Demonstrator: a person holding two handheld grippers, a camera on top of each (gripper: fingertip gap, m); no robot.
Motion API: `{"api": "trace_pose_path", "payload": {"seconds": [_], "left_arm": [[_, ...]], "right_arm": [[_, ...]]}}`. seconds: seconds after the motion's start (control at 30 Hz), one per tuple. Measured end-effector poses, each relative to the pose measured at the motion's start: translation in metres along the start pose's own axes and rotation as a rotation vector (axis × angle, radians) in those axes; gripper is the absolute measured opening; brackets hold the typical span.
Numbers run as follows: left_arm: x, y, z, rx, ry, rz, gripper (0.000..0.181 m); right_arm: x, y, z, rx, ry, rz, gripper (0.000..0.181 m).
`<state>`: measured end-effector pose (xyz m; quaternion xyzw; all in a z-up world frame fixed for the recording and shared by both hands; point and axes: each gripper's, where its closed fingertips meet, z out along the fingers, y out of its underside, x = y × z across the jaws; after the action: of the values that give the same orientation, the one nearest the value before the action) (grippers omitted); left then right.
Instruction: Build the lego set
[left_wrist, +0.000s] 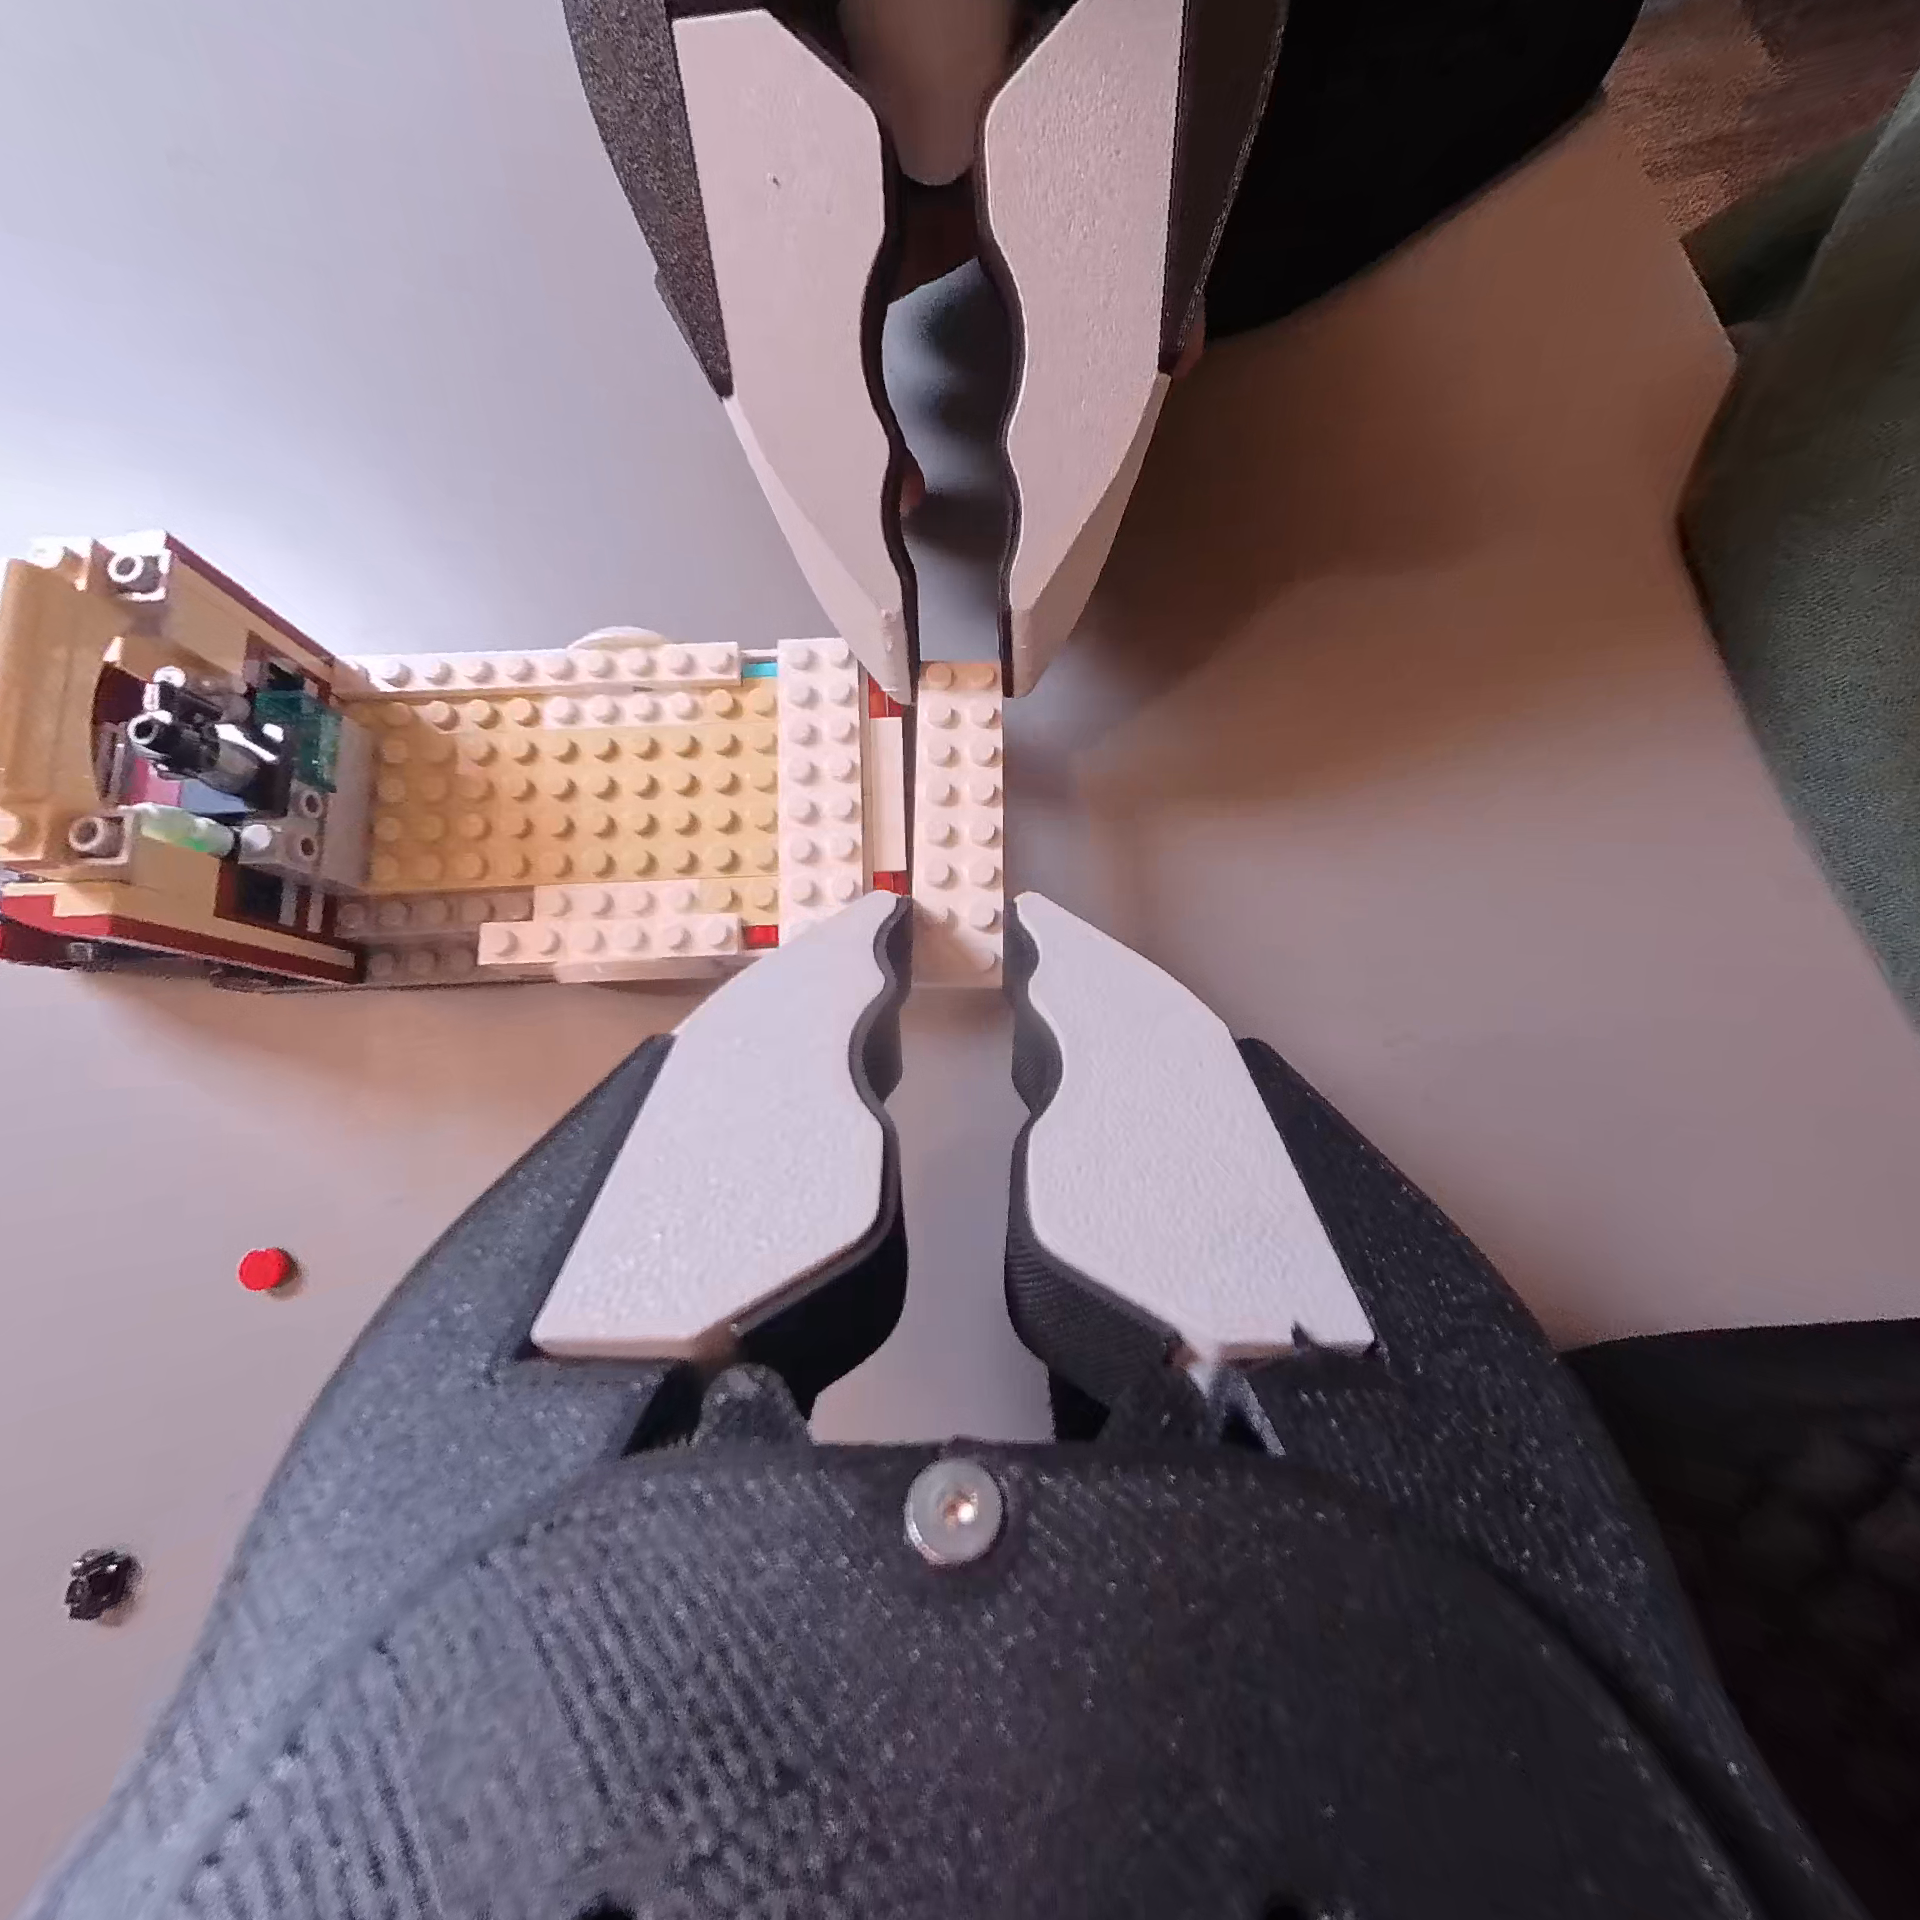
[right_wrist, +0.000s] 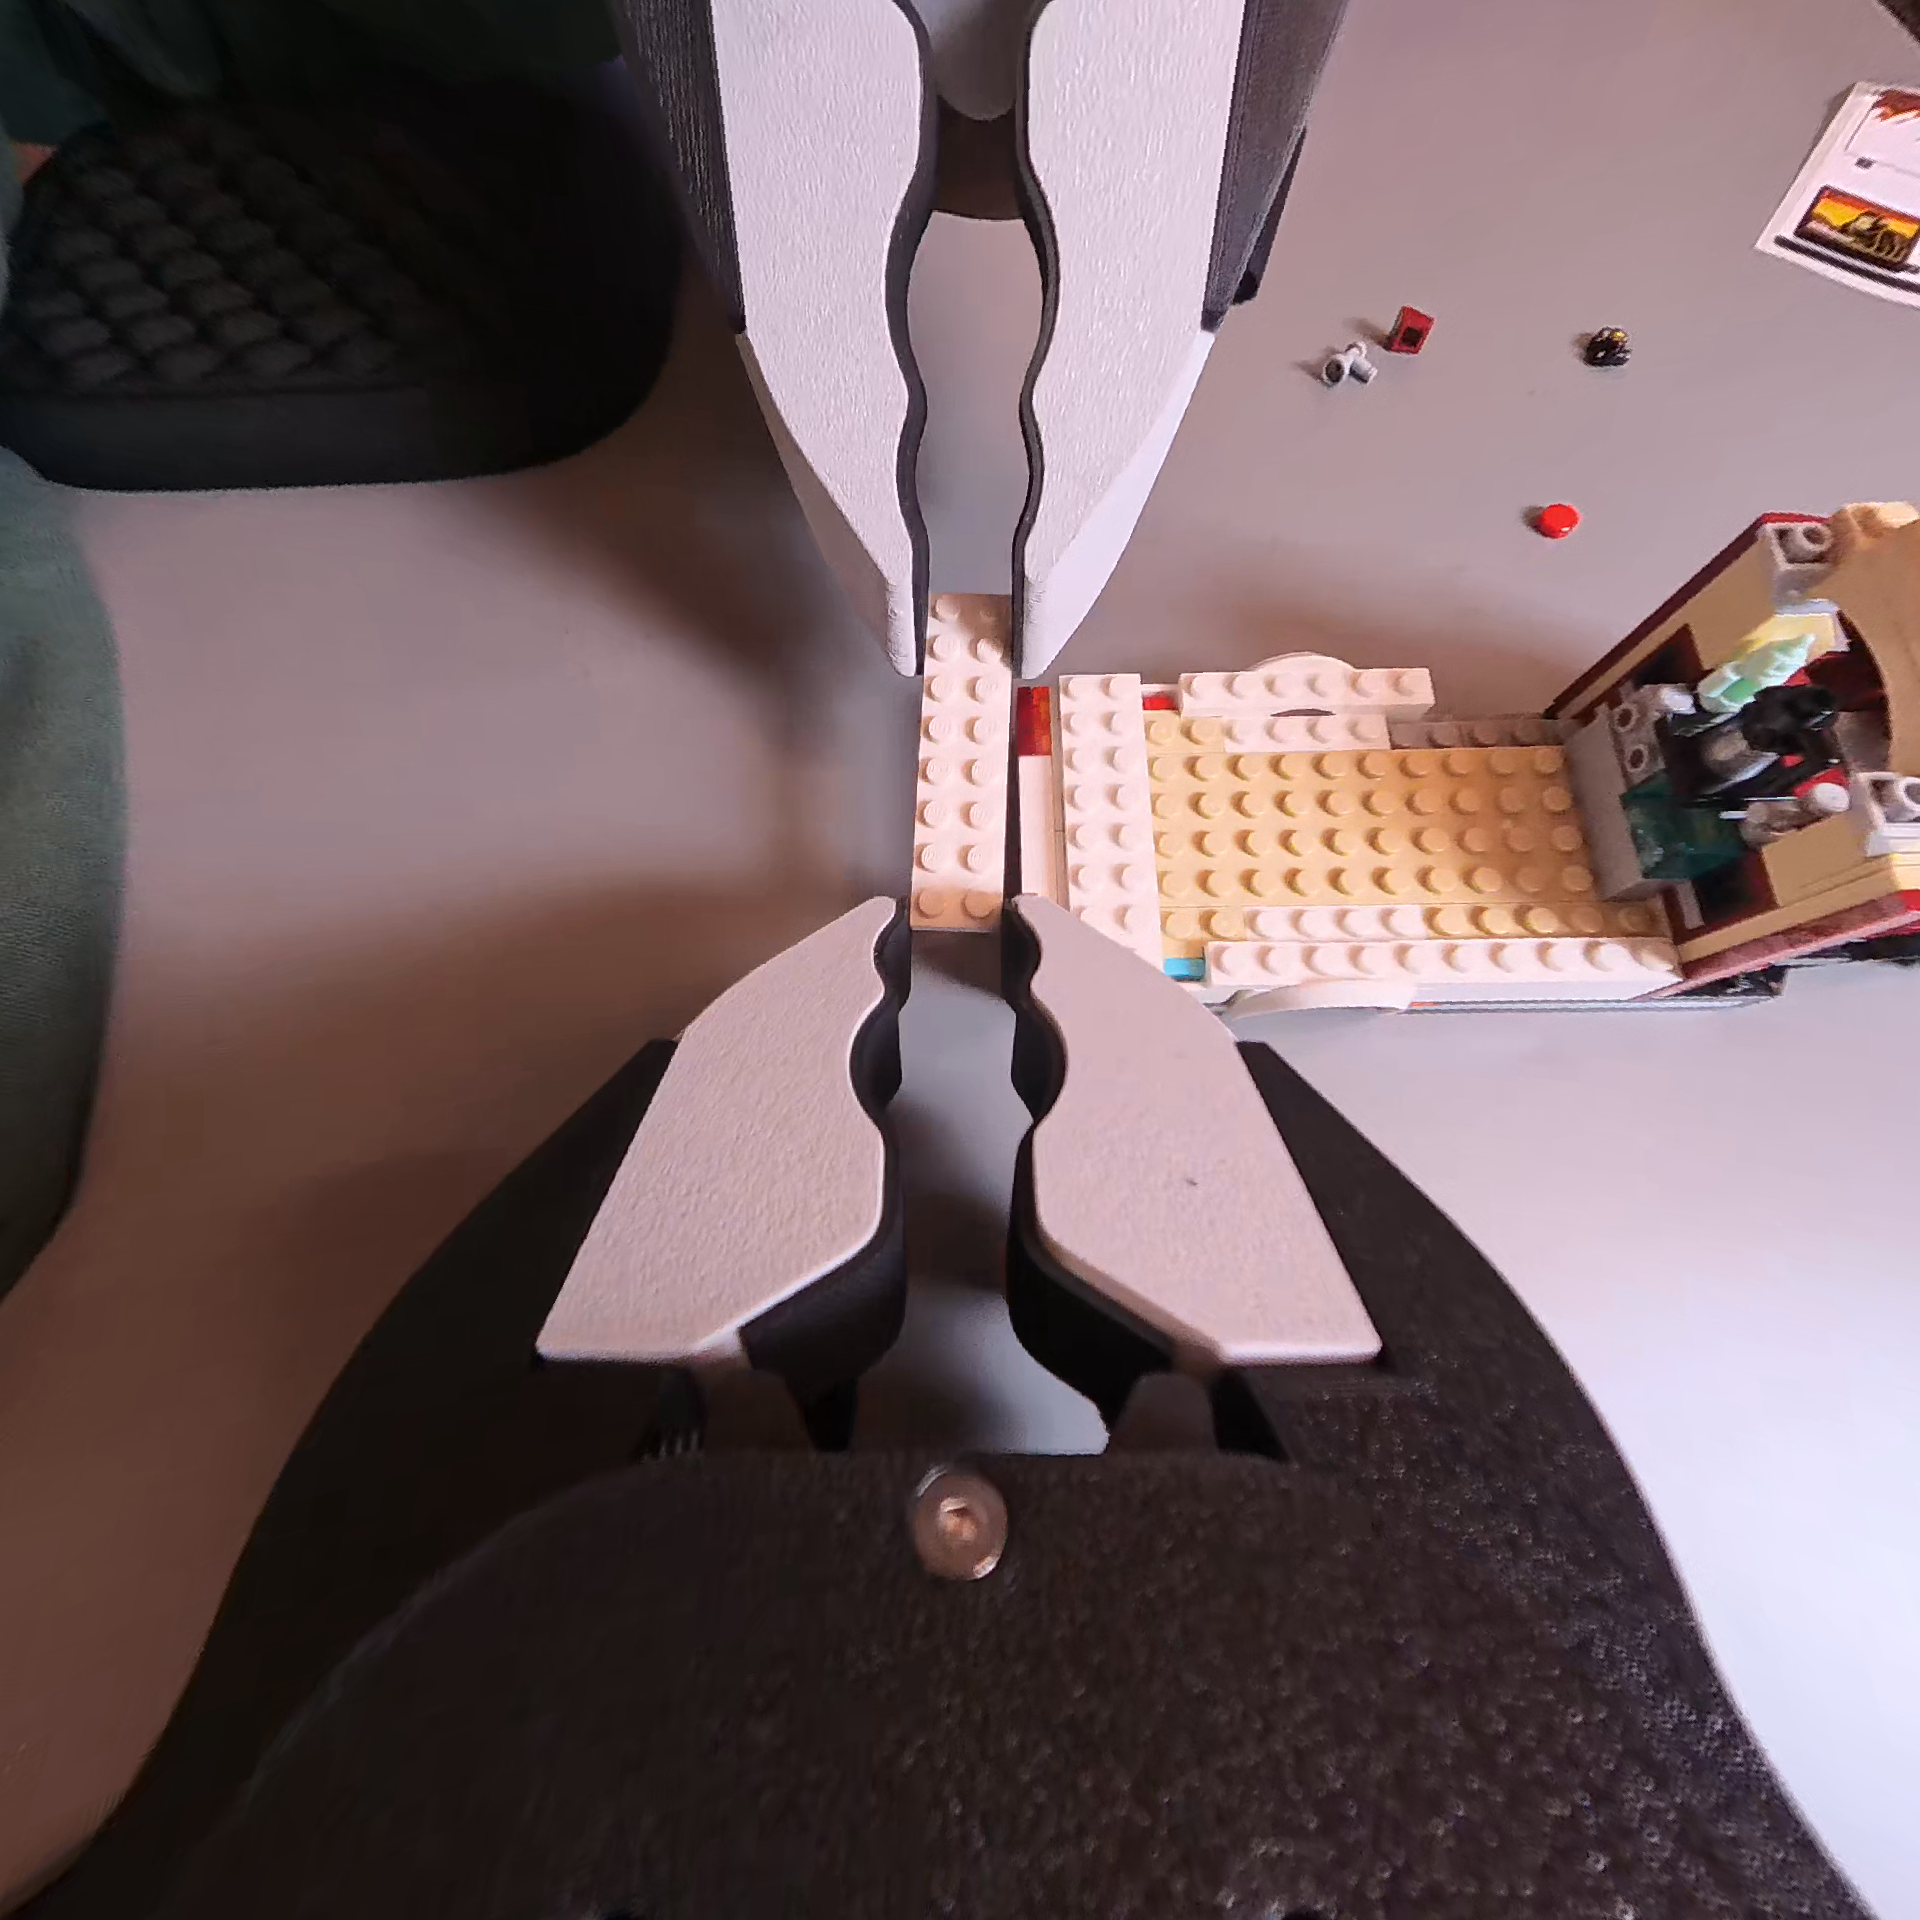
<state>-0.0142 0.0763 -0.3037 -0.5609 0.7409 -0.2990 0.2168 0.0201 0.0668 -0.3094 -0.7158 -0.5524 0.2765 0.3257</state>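
Note:
A long white studded plate (left_wrist: 961, 821) with a tan end lies against the open end of the lego model (left_wrist: 571, 800), a tan floor with white borders and a dark red and tan cabin. My left gripper (left_wrist: 958, 927) is shut on the plate's near end. My right gripper (left_wrist: 961, 675) comes in from the opposite side and is shut on its far end. In the right wrist view, my right gripper (right_wrist: 956, 922) holds the near end of the plate (right_wrist: 964, 769), the left gripper (right_wrist: 966, 655) holds the far end, and the model (right_wrist: 1351, 831) lies to the right.
Loose on the grey table are a red round stud (right_wrist: 1555, 520), a small red piece (right_wrist: 1410, 330), a grey piece (right_wrist: 1351, 364), a black piece (right_wrist: 1605, 346) and a printed leaflet (right_wrist: 1849, 187). A dark cushion (right_wrist: 260, 312) and green fabric (left_wrist: 1818, 623) lie past the table edge. One gripper's finger ends stand about 5 cm off the other's.

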Motion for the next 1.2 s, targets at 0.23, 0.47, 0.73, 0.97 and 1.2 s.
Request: {"api": "trace_pose_path", "payload": {"seconds": [0.23,0.47,0.73,0.97,1.2], "left_arm": [[-0.001,-0.001,0.002,0.011,0.005,-0.007,0.016],[-0.009,-0.004,-0.002,0.041,-0.032,-0.015,0.017],[-0.014,0.0,-0.004,0.049,-0.029,-0.037,0.016],[-0.028,0.007,-0.01,0.085,-0.053,-0.089,0.013],[-0.03,0.001,-0.007,0.141,-0.059,-0.1,0.019]], "right_arm": [[0.001,0.001,-0.001,0.0,0.002,0.003,0.016],[0.008,-0.002,-0.007,0.021,0.04,0.006,0.016],[0.013,0.001,-0.008,0.023,0.044,0.027,0.016],[0.025,0.009,-0.015,0.031,0.063,0.069,0.016],[0.03,0.006,-0.017,0.059,0.09,0.077,0.016]]}}
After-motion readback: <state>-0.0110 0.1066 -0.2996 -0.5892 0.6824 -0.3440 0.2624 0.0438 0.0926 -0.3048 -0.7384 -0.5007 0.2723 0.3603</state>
